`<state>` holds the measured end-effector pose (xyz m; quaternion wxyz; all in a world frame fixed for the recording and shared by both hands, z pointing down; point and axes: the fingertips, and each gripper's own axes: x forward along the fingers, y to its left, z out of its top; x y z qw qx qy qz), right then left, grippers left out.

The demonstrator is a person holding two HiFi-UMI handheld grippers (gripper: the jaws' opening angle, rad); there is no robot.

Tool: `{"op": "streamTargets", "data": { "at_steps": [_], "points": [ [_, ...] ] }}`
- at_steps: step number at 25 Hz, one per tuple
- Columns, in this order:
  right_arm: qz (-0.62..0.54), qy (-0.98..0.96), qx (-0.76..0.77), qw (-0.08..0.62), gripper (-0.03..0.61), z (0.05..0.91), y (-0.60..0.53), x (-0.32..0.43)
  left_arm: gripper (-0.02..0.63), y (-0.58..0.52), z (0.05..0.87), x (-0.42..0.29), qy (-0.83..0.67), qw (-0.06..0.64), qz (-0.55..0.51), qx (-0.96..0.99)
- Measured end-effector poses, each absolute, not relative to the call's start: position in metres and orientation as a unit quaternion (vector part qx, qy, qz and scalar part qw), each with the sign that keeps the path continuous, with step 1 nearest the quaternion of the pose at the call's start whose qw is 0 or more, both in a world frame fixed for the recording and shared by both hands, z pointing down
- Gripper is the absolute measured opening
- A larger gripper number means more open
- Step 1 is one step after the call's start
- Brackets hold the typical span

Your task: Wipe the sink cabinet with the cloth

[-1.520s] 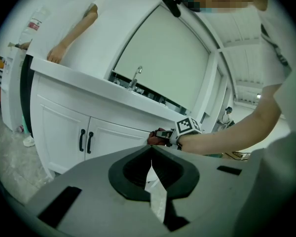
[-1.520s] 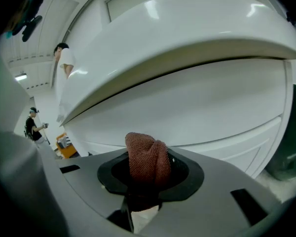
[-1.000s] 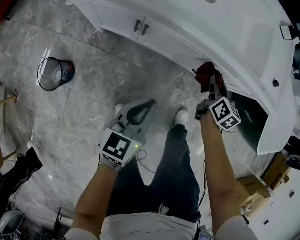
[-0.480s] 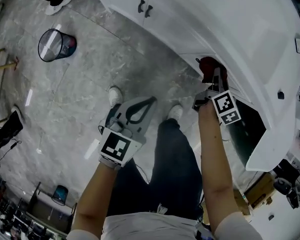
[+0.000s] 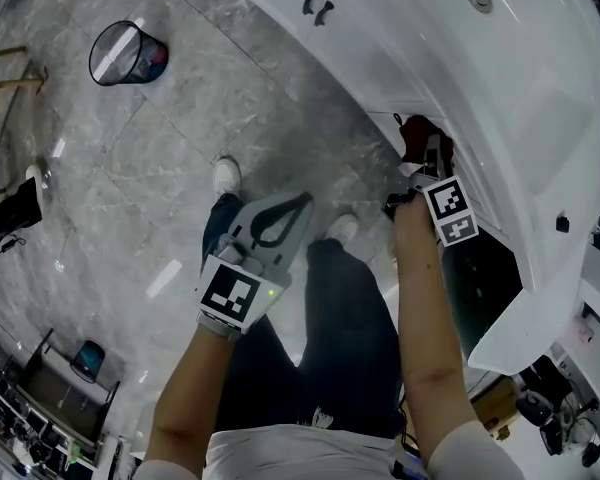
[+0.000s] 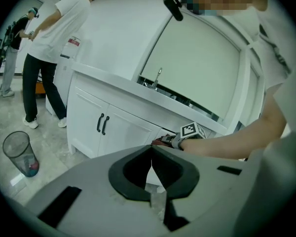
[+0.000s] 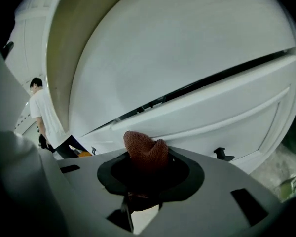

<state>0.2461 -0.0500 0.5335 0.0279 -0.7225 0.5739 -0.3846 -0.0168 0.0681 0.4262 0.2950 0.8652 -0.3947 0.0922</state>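
Two tongs show in the head view. The right tongs (image 5: 427, 156) stay clamped on the dark red cloth (image 5: 414, 133), held at the front of the white sink cabinet (image 5: 380, 53) just below its top as half a second ago, and the left tongs (image 5: 298, 206) hang over the floor (image 5: 160, 138) with jaws together and nothing between them. Since then the view has swung, so the black door handles (image 5: 320, 6) and the mesh waste bin (image 5: 120, 53) have slid up and right in the frame. Grey marble tiles cover the floor, and a person (image 6: 54, 28) in a white shirt stands by the cabinet's far end.

Grey marble-tile floor (image 5: 150, 198) — glossy. Standing on it: a mesh waste bin (image 5: 128, 52), the white sink cabinet (image 5: 360, 38), the person's white shoes (image 5: 226, 176).
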Motion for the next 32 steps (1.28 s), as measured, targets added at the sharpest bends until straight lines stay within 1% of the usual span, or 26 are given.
{"op": "streamTargets", "data": {
  "at_steps": [5,13,19,24,32],
  "points": [
    [-0.387,0.579,-0.717,0.013,0.118,0.559,-0.054,0.244,0.011,0.072,0.437,-0.022,-0.411,0.296,0.102,0.856],
    [-0.379,0.587,-0.715,-0.03,0.118,0.607,-0.055,0.245,0.011,0.085,0.454,-0.028,-0.436,0.295,0.121,0.841],
    [-0.376,0.591,-0.711,-0.054,0.118,0.635,-0.055,0.245,0.011,0.094,0.461,-0.023,-0.453,0.297,0.124,0.831],
    [-0.359,0.608,-0.706,-0.055,0.118,0.636,-0.055,0.241,0.011,0.103,0.465,-0.019,-0.46,0.298,0.13,0.826],
    [-0.394,0.614,-0.682,-0.051,0.118,0.641,-0.053,0.234,0.011,0.107,0.469,-0.002,-0.461,0.299,0.128,0.826]
  ]
}}
